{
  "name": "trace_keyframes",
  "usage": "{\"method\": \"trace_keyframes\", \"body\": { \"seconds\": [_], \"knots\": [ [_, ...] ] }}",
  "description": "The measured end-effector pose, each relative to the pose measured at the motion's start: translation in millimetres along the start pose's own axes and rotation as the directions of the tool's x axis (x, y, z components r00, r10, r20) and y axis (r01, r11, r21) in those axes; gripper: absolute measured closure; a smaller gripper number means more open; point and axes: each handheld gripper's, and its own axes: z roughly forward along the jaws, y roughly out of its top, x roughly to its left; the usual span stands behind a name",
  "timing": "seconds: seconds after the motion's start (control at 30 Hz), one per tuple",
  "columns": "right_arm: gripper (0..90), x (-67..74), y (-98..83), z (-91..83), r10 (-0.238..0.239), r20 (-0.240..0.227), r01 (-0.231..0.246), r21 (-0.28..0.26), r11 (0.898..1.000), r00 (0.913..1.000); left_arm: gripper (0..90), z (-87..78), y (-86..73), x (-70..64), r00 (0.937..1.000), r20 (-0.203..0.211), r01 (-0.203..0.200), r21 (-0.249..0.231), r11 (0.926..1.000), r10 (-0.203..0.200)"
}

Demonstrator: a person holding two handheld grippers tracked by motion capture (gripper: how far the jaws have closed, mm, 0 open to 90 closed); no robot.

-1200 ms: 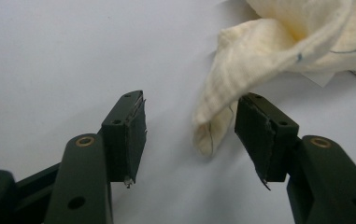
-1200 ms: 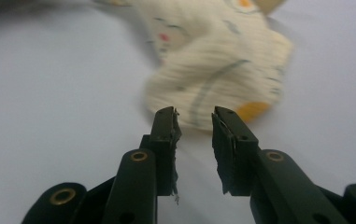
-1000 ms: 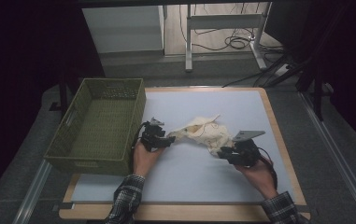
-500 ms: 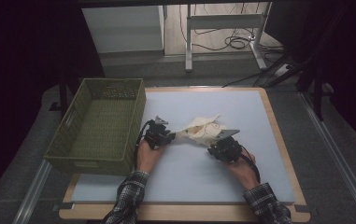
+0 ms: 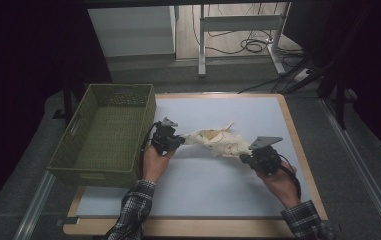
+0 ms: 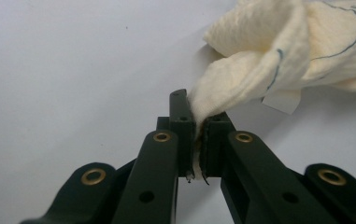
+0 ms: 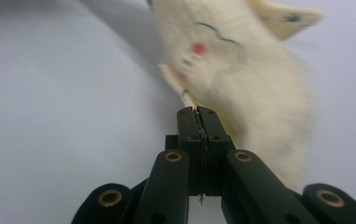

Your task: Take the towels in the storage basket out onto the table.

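Jaws of the left hand-held gripper (image 6: pixel 195 140) had just been closing and were clenched on one bunched end of the cloth (image 6: pixel 278 51), a fold of it pinched between the pads. Across from it, the right hand-held gripper (image 7: pixel 199 122) had likewise just been closing and gripped the cloth's (image 7: pixel 241 70) other end by a thin edge. In the high view the left hand-held gripper (image 5: pixel 174 141) and the right hand-held gripper (image 5: pixel 248 156) held the cream cloth (image 5: pixel 217 141) between them, near the middle of the surface (image 5: pixel 213 190). A green basket (image 5: pixel 109 134) stood at the surface's left edge, just beside the left hand (image 5: pixel 155 160).
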Motion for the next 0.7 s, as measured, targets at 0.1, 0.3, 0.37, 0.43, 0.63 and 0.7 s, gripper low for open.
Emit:
{"method": "trace_keyframes", "body": {
  "seconds": [0.1,0.3,0.37,0.43,0.63,0.7],
  "knots": [
    [89.7,-13.8,-3.6,-23.0,0.019,0.051,-0.019,-0.004,1.0,0.9985,85.9,-4.9,4.0,2.6,0.9999,0.007,0.014,-0.018,0.9997,-0.014],
    [89.5,-51.3,-11.2,-47.9,0.113,0.09,-0.11,-0.039,0.993,0.9895,83.2,-2.4,11.5,4.0,0.9981,0.027,0.055,0.024,0.9982,-0.056],
    [88.6,-59.4,-16.8,-42.9,0.153,0.058,-0.152,-0.023,0.988,0.9865,73.9,11.1,8.6,4.6,0.9966,0.03,0.073,0.101,0.9922,-0.077],
    [87.9,-61.3,-20.7,-38.5,0.164,0.046,-0.164,-0.015,0.986,0.9853,60.6,16.8,5.9,4.7,0.9979,0.019,0.058,0.122,0.9908,-0.061],
    [75.0,-51.0,-38.6,-30.2,0.167,0.014,-0.167,0.003,0.986,0.9859,45.3,21.8,-10.4,6.9,0.9992,0.001,0.039,0.114,0.9927,-0.039],
    [74.6,-47.7,-38.5,-32.1,0.16,0.006,-0.16,0.006,0.987,0.987,45.4,20.3,-10.8,6.5,0.9995,0.003,0.031,0.109,0.9936,-0.032]
  ]
}}
